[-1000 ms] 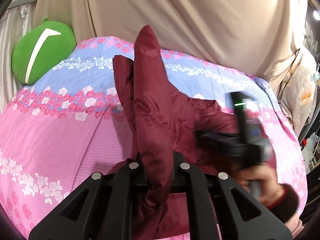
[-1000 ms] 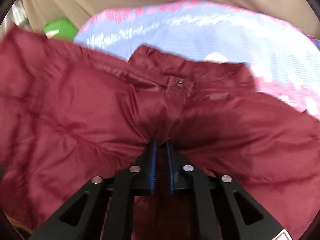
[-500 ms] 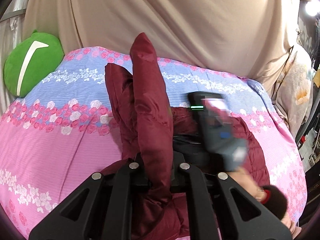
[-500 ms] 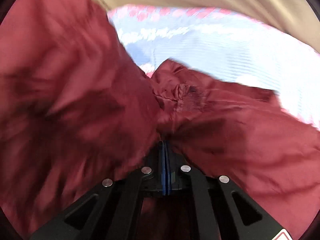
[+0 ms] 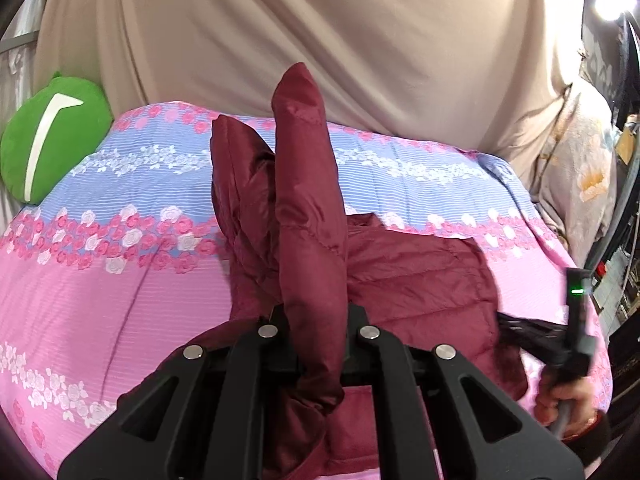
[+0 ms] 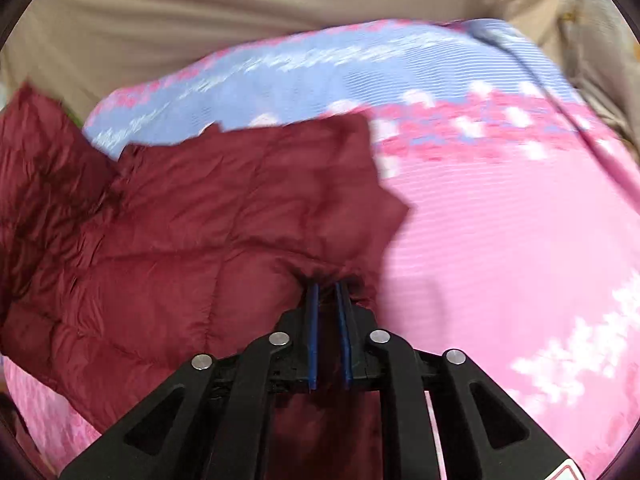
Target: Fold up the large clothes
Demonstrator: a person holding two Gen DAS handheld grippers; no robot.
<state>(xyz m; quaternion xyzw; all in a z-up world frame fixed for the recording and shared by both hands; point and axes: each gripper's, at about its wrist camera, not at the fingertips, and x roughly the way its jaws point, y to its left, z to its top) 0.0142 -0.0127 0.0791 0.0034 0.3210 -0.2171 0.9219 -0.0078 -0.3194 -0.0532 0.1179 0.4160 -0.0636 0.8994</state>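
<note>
A maroon puffer jacket (image 5: 416,280) lies on the flowered pink and blue bed sheet (image 5: 100,300). My left gripper (image 5: 316,318) is shut on a fold of it, and a sleeve (image 5: 308,200) stands up from the jaws, hiding the fingertips. In the left wrist view my right gripper (image 5: 516,326) sits at the jacket's right edge, held by a hand (image 5: 568,400). In the right wrist view the right gripper (image 6: 325,284) pinches bunched fabric of the jacket (image 6: 200,240) at its tips. Its jaws are opening slightly, with cloth still between the blue pads (image 6: 313,320).
A green round cushion (image 5: 52,140) rests at the bed's far left. A beige curtain (image 5: 320,20) hangs behind the bed. Pale flowered fabric (image 5: 580,172) and dark shelving stand at the right. Bare sheet (image 6: 500,240) stretches to the right of the jacket.
My right gripper swept from the jacket's middle out to its right edge, pulling the body of the jacket flat. The left gripper drew back a little, still holding the upright sleeve.
</note>
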